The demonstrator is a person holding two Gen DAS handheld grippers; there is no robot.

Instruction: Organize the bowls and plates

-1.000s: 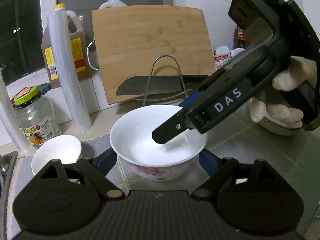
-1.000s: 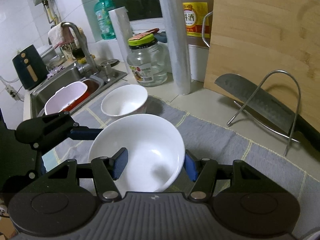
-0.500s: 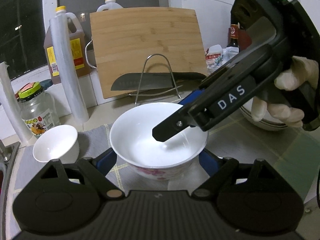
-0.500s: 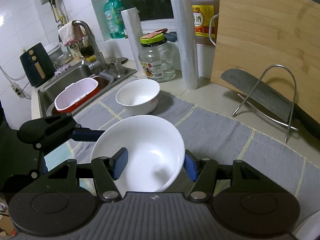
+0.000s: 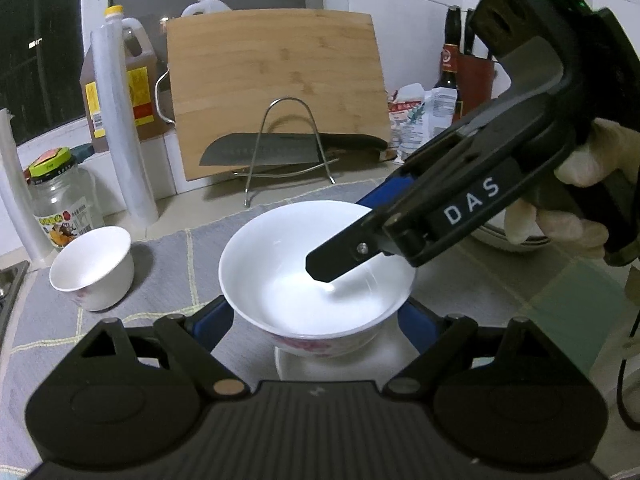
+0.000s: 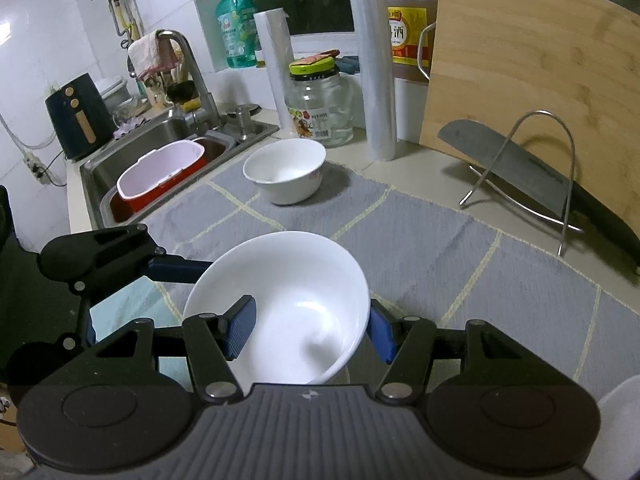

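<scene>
A white bowl (image 5: 296, 264) with pink flowers on its outside hangs above the grey checked mat (image 5: 168, 276), held by both grippers. My left gripper (image 5: 316, 322) clamps it from both sides with its blue pads (image 5: 212, 320). My right gripper (image 6: 310, 334) is shut on the bowl (image 6: 288, 280) at its rim, one finger inside and one outside. In the left wrist view that inner finger (image 5: 340, 254) reaches down into the bowl. A smaller white bowl (image 5: 92, 268) (image 6: 286, 170) stands on the mat near the sink. A white dish edge (image 5: 320, 364) shows directly beneath the held bowl.
A bamboo cutting board (image 5: 276, 88) leans on the back wall, with a cleaver (image 5: 272, 152) in a wire rack in front. A glass jar (image 6: 318, 108), wrap rolls and oil bottles line the back. The sink (image 6: 168, 148) is left. Stacked plates (image 5: 508, 238) sit right.
Both grippers have carried the bowl sideways along the counter, away from the sink and the small bowl. Their hold on it looks the same.
</scene>
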